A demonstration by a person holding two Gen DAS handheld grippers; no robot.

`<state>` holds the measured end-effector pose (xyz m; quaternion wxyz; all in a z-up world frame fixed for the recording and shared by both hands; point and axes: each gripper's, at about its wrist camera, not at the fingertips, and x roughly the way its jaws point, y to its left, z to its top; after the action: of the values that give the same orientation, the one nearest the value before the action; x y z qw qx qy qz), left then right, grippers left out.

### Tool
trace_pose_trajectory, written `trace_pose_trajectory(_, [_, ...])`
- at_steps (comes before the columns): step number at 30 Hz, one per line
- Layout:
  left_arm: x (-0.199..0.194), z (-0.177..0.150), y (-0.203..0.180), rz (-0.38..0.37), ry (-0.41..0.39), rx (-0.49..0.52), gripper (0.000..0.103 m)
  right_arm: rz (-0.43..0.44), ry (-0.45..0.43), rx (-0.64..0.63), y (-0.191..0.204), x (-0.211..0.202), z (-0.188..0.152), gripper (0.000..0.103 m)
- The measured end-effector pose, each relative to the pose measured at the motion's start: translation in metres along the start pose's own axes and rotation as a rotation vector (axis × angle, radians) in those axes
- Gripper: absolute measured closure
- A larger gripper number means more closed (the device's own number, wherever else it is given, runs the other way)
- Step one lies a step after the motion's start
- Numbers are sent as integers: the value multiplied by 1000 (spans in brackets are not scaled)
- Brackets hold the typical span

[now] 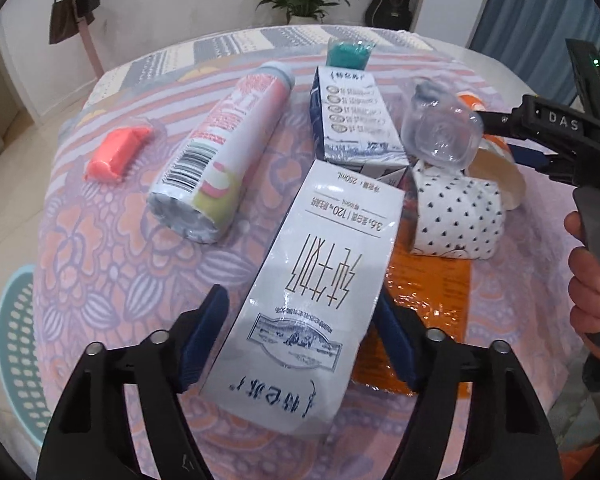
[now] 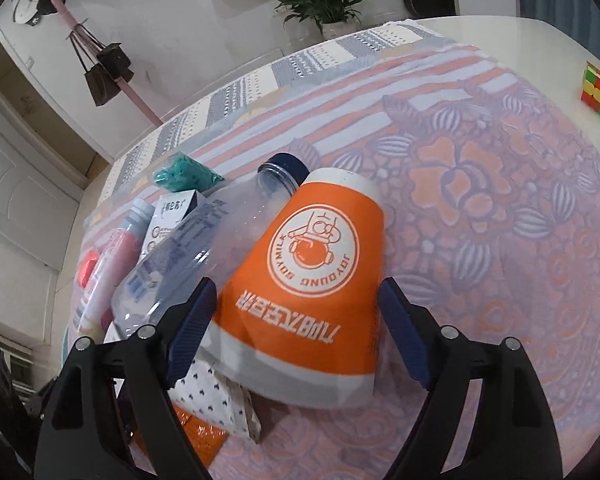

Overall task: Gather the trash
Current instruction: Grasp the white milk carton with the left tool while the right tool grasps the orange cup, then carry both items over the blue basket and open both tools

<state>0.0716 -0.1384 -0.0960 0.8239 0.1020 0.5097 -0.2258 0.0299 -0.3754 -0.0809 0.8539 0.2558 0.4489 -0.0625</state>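
Between the spread fingers of the left gripper (image 1: 300, 344) lies a white rectangular milk carton (image 1: 312, 280); neither pad touches it yet. Likewise, the right gripper (image 2: 296, 332) gapes around an orange paper cup (image 2: 312, 284) lying on its side. Closing squarely on the carton's flat sides should avoid crushing, I'd judge, and gently on the cup.

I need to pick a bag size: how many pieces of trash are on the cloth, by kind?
Milk cartons: 2
Paper cups: 2
Clear plastic bottle: 1
Snack tube: 1
Small wrapped packets: 2
Orange flat wrapper: 1
Total: 9
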Motion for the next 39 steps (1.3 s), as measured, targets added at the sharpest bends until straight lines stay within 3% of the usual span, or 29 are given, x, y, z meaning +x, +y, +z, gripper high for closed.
trace_pose_trajectory(6, [3, -1, -5, 21, -30, -6, 42, -40, -4, -26, 5, 5, 0, 21])
trace_pose_trajectory(8, [2, -2, -4, 34, -50, -19, 51, -60, 5, -36, 6, 7, 0, 21])
trace_pose_trajectory(11, [-6, -4, 1, 28, -86, -37, 51, -78, 14, -65, 8, 6, -2, 23])
trace_pose_trajectory(13, [-14, -5, 3, 22, -118, -45, 51, -94, -1, -89, 10, 1, -3, 33])
trace_pose_trajectory(17, [-38, -8, 17, -5, -205, -88, 51, -118, -51, -142, 13, -17, -2, 78])
trace_pose_trajectory(18, [-41, -7, 21, -5, -220, -98, 51, -118, -51, -153, 13, -19, -1, 83])
trace_pose_trajectory(22, [-53, -10, 41, -34, -256, -151, 51, -119, -43, -158, 12, -23, -1, 83])
trace_pose_trajectory(23, [-54, -10, 44, -41, -260, -162, 51, -110, -38, -143, 8, -23, -1, 73])
trace_pose_trajectory(24, [-56, -11, 47, -46, -262, -170, 51, -100, -28, -128, 6, -22, -2, 49])
trace_pose_trajectory(26, [-58, -14, 51, -45, -267, -180, 51, -97, -3, -85, -1, -17, -4, 31])
trace_pose_trajectory(29, [-61, -18, 55, -39, -270, -182, 51, -76, 17, -55, -6, -7, -7, 30])
trace_pose_trajectory(34, [-64, -20, 62, -41, -273, -194, 51, 36, 72, 41, -13, 18, -9, 30])
trace_pose_trajectory(35, [-64, -20, 63, -42, -273, -197, 51, 28, 60, 35, -11, 17, -8, 33])
trace_pose_trajectory(36, [-65, -20, 63, -41, -273, -199, 51, 27, 56, 20, -7, 18, -8, 44])
trace_pose_trajectory(39, [-68, -20, 67, -40, -282, -211, 51, 1, 25, -8, -1, 9, -11, 45])
